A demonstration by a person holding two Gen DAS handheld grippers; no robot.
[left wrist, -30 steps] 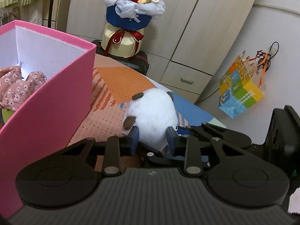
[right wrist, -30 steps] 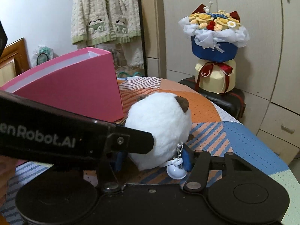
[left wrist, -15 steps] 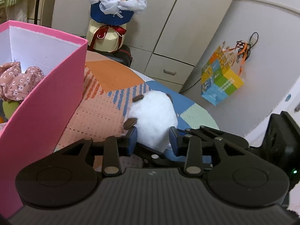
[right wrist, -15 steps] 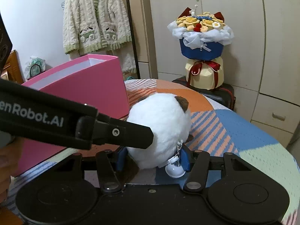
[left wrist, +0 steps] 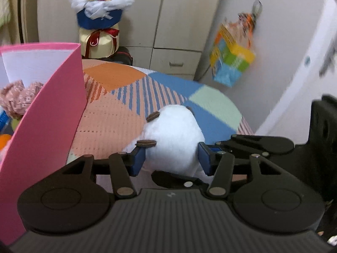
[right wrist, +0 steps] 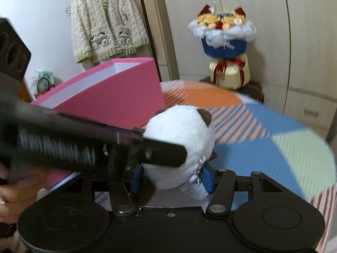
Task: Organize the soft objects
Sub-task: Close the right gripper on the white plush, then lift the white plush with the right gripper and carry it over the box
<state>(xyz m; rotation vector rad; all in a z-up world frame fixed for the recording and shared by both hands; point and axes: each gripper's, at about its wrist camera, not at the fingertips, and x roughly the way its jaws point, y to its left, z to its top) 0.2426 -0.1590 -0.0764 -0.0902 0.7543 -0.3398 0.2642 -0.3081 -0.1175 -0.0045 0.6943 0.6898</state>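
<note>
At nine o'clock of the left wrist view stands the pink box (left wrist: 52,113), floral cloth (left wrist: 19,99) inside it. At centre the white plush (left wrist: 172,139) sits on the patterned table (left wrist: 118,113), beside the box. The left gripper (left wrist: 171,158) has the plush between its jaws, which are opening; the pads look barely clear of the fur. In the right view, the right gripper (right wrist: 171,179) is clamped on the plush's lower part at six o'clock, and the bouquet (right wrist: 225,48) stands at one o'clock.
</note>
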